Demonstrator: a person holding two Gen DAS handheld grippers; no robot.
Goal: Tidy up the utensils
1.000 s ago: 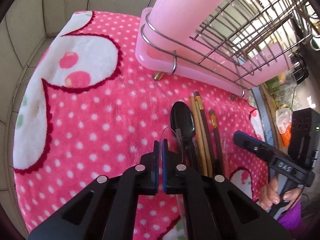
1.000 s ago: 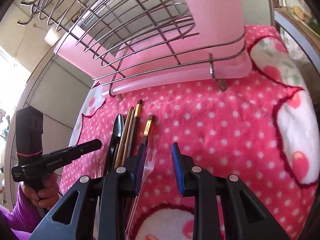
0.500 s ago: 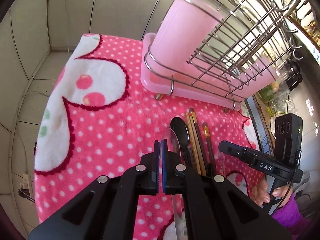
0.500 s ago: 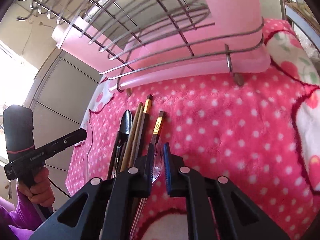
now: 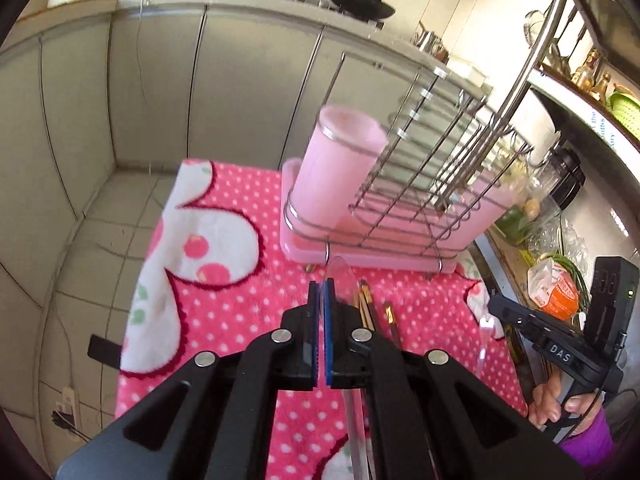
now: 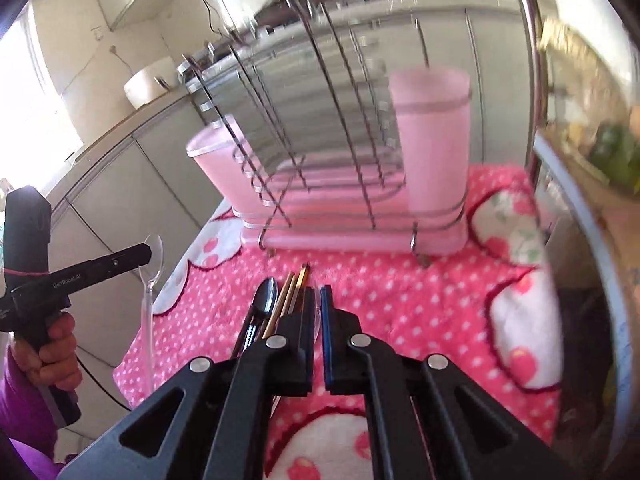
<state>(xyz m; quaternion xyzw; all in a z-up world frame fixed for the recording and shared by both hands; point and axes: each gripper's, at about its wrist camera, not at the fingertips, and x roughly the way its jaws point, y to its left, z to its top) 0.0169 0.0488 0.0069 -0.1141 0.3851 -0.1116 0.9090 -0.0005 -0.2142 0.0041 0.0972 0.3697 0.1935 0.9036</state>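
My left gripper point(image 5: 321, 300) is shut on a clear plastic spoon point(image 5: 343, 280), held well above the pink dotted towel point(image 5: 240, 300); the spoon also shows in the right wrist view point(image 6: 152, 264). My right gripper point(image 6: 318, 308) is shut on a clear plastic fork point(image 6: 317, 320), whose end shows in the left wrist view point(image 5: 486, 332). A black spoon point(image 6: 266, 294) and chopsticks point(image 6: 294, 284) lie on the towel below. The wire rack point(image 6: 320, 140) holds a pink cup point(image 6: 430, 136) at one end and a second pink cup point(image 6: 224, 164) at the other.
The rack stands on a pink tray point(image 5: 360, 256) at the towel's far side. Grey cabinet doors point(image 5: 240, 80) stand behind. Food packets and a blender point(image 5: 560, 176) sit on a side counter. A tall chrome pole point(image 6: 534, 80) stands at the right.
Both grippers have lifted up and back from the towel, each carrying its clear utensil. The right gripper went from open, to closing on the fork, to shut on it.
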